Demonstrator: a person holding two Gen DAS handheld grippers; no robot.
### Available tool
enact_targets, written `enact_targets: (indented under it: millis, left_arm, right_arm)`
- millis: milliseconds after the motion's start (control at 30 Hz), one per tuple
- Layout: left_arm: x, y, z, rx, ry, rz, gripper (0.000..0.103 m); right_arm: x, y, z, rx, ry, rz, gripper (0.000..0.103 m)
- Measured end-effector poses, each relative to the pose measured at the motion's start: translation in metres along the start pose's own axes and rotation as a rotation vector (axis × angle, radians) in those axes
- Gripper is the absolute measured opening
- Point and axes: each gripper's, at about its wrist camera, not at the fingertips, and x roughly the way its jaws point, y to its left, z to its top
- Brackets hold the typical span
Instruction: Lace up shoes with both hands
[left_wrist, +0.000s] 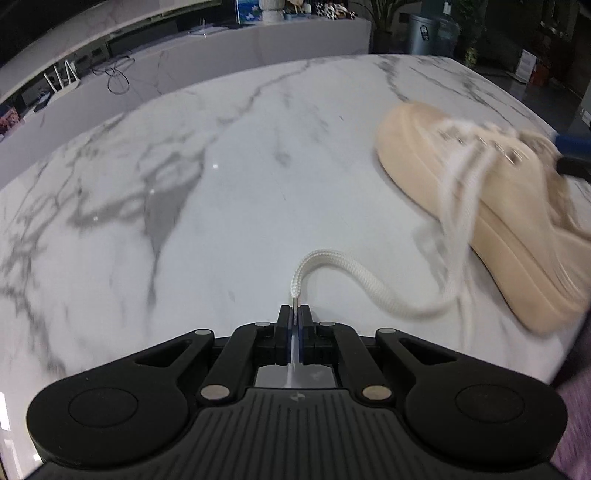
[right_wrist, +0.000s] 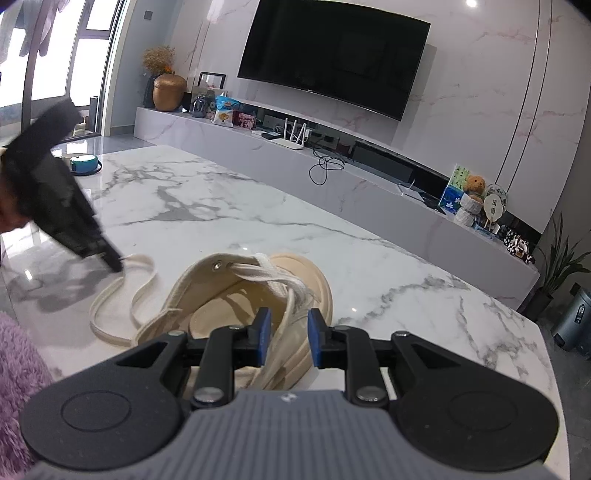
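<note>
A beige canvas shoe (left_wrist: 443, 177) lies on the white marble table (left_wrist: 221, 184), to the right of my left gripper (left_wrist: 294, 314). That gripper is shut on the metal tip of the white lace (left_wrist: 332, 262), which curves back to the shoe's eyelets. In the right wrist view the shoe (right_wrist: 295, 269) points away from me, toe far. My right gripper (right_wrist: 288, 328) straddles its right side wall by the eyelets, blue pads against the canvas. The left gripper (right_wrist: 114, 264) hangs at the left over the slack lace (right_wrist: 110, 295).
A long marble TV bench (right_wrist: 369, 192) with a router, cables and ornaments runs behind the table, under a wall-mounted TV (right_wrist: 332, 59). A purple fuzzy sleeve (right_wrist: 18, 362) shows at the lower left. A grey bin (right_wrist: 576, 325) stands past the table's right corner.
</note>
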Motion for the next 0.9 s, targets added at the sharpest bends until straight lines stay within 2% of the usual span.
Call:
enact_targets:
  millis: [133,200,367,467,667,900]
  left_arm:
    - [0.014,0.0,0.023,0.015,-0.01,0.045,0.001]
    - [0.01,0.0,0.027,0.029,-0.025,0.044,0.001]
    - [-0.003,0.015,0.019,0.039,-0.017,0.126,0.001]
    - [-0.023,0.029,0.007,-0.006,-0.03,0.135,0.001]
    - [-0.064,0.037,-0.021,-0.025,-0.006,0.092,0.001]
    - [-0.069,0.019,-0.051,0.032,0.084,-0.011,0.001]
  right_arm:
    - [0.002,0.0,0.0,0.002,0.001,0.005,0.024]
    - [0.002,-0.001,0.0,0.004,0.001,0.005,0.024]
    - [0.003,-0.003,-0.001,0.011,-0.001,0.007,0.025]
    - [0.003,-0.002,-0.002,0.011,-0.004,0.014,0.025]
    - [0.002,-0.002,-0.002,0.013,-0.002,0.012,0.03]
    - [0.001,0.0,-0.002,0.008,-0.005,0.01,0.03]
